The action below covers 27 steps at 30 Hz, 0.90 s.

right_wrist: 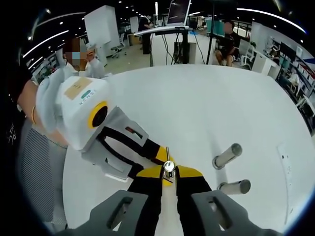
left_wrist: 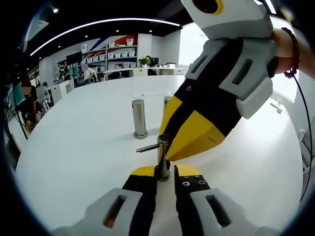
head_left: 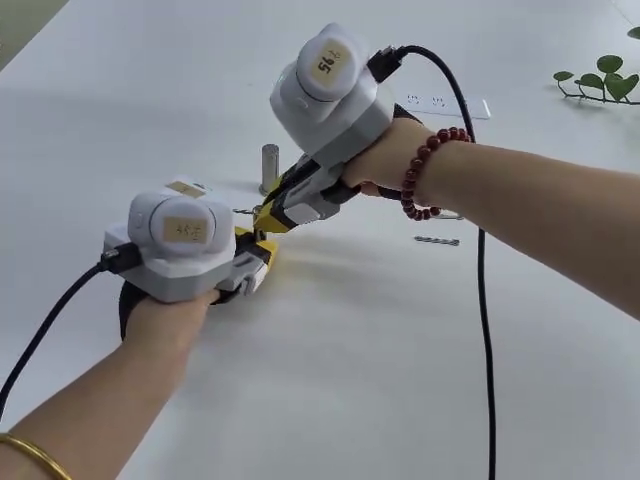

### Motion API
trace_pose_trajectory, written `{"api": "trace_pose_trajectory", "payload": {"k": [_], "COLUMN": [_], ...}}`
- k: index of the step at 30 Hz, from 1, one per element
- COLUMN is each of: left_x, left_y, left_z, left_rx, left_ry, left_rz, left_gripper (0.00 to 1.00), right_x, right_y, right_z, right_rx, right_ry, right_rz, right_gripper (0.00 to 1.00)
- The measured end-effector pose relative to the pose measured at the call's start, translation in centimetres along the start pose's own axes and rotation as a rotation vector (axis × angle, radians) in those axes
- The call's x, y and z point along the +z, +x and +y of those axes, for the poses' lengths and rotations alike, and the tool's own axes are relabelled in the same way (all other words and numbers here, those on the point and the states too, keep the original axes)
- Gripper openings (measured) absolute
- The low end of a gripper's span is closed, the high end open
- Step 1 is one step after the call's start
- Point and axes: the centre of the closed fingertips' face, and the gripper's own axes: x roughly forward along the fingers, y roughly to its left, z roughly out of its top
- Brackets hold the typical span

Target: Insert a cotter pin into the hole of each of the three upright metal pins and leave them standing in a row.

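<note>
here, left gripper (left_wrist: 165,173) jaws clamp a metal pin (left_wrist: 162,158) upright on the surface (left_wrist: 88,162); right gripper (right_wrist: 169,173) jaws pinch a cotter pin (left_wrist: 146,147) at its hole. a crooked push may jam it.

We saw satin-smooth grey cylindrical metal pins (left_wrist: 140,118), a thin bare-metal cotter pin (left_wrist: 146,148), and a matt white surface (left_wrist: 74,157).

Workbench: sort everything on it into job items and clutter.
Job: upright steel pin in left gripper; thin metal cotter pin in right gripper; two standing steel pins; loose cotter pin.
Clutter: green leafy sprig; white printed card.
</note>
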Motion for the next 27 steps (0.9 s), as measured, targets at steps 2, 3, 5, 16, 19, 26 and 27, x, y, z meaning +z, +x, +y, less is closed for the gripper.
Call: {"api": "trace_pose_trajectory", "payload": {"k": [2, 3, 5, 16, 19, 26, 27], "left_x": [0.0, 0.0, -0.1, -0.2, -0.2, 0.7, 0.7], "left_y": [0.0, 0.0, 0.0, -0.2, -0.4, -1.2, -1.2], "left_z": [0.0, 0.0, -0.1, 0.1, 0.2, 0.7, 0.8], "left_rx": [0.002, 0.002, 0.002, 0.009, 0.014, 0.029, 0.034], "left_ry": [0.001, 0.000, 0.000, 0.004, 0.005, -0.029, -0.032], "left_rz": [0.001, 0.002, 0.004, 0.010, 0.014, -0.017, -0.020], "left_gripper": [0.12, 0.13, 0.14, 0.22, 0.26, 0.34, 0.36], "right_x": [-0.1, -0.2, -0.3, -0.6, -0.6, -0.2, -0.2], "right_y": [0.0, 0.0, 0.1, -0.7, -1.1, -2.1, -2.3], "right_z": [0.1, 0.2, 0.3, 0.0, -0.3, -1.2, -1.4], "right_rx": [0.006, 0.009, 0.009, -0.012, -0.023, -0.069, -0.076], "right_ry": [0.004, 0.007, 0.008, 0.054, 0.079, 0.138, 0.143], "right_rz": [-0.001, 0.001, 0.005, -0.021, -0.038, -0.116, -0.128], "right_gripper": [0.07, 0.08, 0.08, 0.15, 0.16, 0.17, 0.18]}}
